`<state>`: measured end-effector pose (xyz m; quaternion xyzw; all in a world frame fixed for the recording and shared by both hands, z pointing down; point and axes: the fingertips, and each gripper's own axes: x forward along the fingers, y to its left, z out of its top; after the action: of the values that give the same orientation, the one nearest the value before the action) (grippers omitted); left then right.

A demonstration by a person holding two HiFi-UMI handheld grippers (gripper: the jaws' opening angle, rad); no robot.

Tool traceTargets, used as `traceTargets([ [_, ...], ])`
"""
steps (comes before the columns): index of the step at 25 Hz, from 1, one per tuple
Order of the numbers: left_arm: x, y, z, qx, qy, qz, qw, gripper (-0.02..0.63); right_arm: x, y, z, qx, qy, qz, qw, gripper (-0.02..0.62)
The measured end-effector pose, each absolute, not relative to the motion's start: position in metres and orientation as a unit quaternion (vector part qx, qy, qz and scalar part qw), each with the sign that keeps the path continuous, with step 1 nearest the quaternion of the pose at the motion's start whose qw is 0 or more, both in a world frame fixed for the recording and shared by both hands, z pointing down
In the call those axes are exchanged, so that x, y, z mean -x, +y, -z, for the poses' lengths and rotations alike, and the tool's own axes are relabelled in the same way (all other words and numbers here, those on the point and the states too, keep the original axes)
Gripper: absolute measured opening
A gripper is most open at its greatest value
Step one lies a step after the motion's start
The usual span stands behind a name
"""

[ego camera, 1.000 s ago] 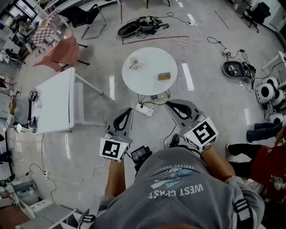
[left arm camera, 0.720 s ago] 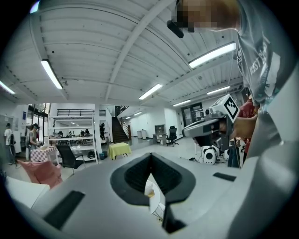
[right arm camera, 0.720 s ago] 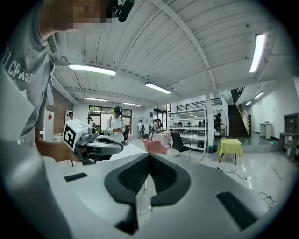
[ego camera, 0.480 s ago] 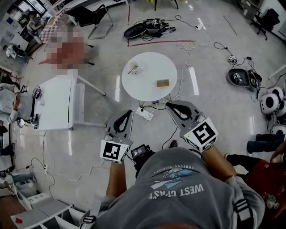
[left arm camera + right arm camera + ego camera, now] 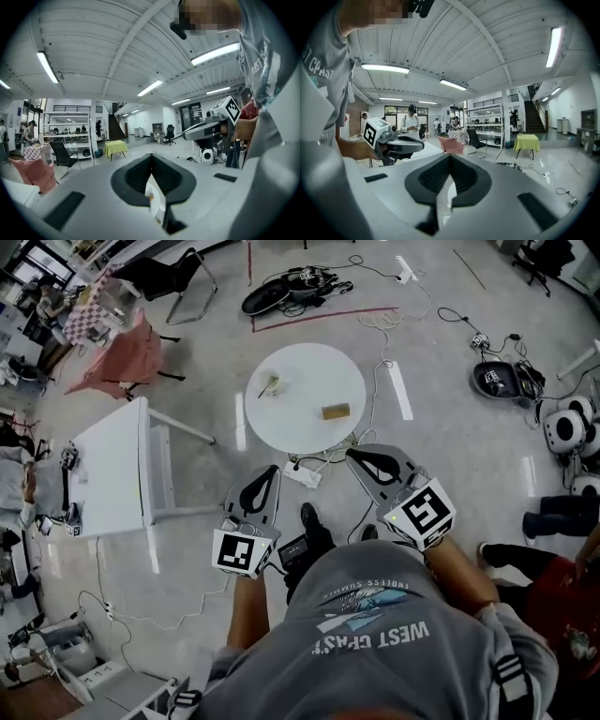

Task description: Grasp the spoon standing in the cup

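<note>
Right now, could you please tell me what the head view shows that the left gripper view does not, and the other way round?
Only the head view shows the cup with the spoon in it, on the round white table, and the power strip on the floor. Only the left gripper view shows the ceiling lights, a staircase and a yellow-covered table. Both show the left gripper and the right gripper, each shut and empty, and the pink-draped chair.
</note>
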<state>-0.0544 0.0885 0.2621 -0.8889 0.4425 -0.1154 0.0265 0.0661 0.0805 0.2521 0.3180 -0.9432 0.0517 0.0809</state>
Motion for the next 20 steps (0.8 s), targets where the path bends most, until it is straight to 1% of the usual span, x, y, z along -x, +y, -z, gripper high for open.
traceTargets([
  [4,0.053,0.052,-0.258,0.912,0.389,0.122,0.043,0.005,-0.064,0.063,-0.238,-0.362,-0.928,-0.045,0.075,0.002],
  [9,0.049,0.014,-0.227,0.932,0.351,0.07,0.059,0.005,-0.062,0.049,-0.238,-0.418,-0.904,-0.046,0.076,0.002],
  [14,0.045,0.002,-0.237,0.947,0.307,0.068,0.062,0.005,-0.053,0.045,-0.249,-0.448,-0.889,-0.052,0.075,0.002],
  [18,0.059,-0.011,-0.248,0.953,0.282,0.083,0.067,0.005,-0.045,0.034,-0.253,-0.472,-0.876,-0.056,0.078,0.002],
  [20,0.065,-0.019,-0.248,0.955,0.279,0.074,0.062,0.005,-0.038,0.028,-0.253,-0.477,-0.873,-0.054,0.08,0.002],
])
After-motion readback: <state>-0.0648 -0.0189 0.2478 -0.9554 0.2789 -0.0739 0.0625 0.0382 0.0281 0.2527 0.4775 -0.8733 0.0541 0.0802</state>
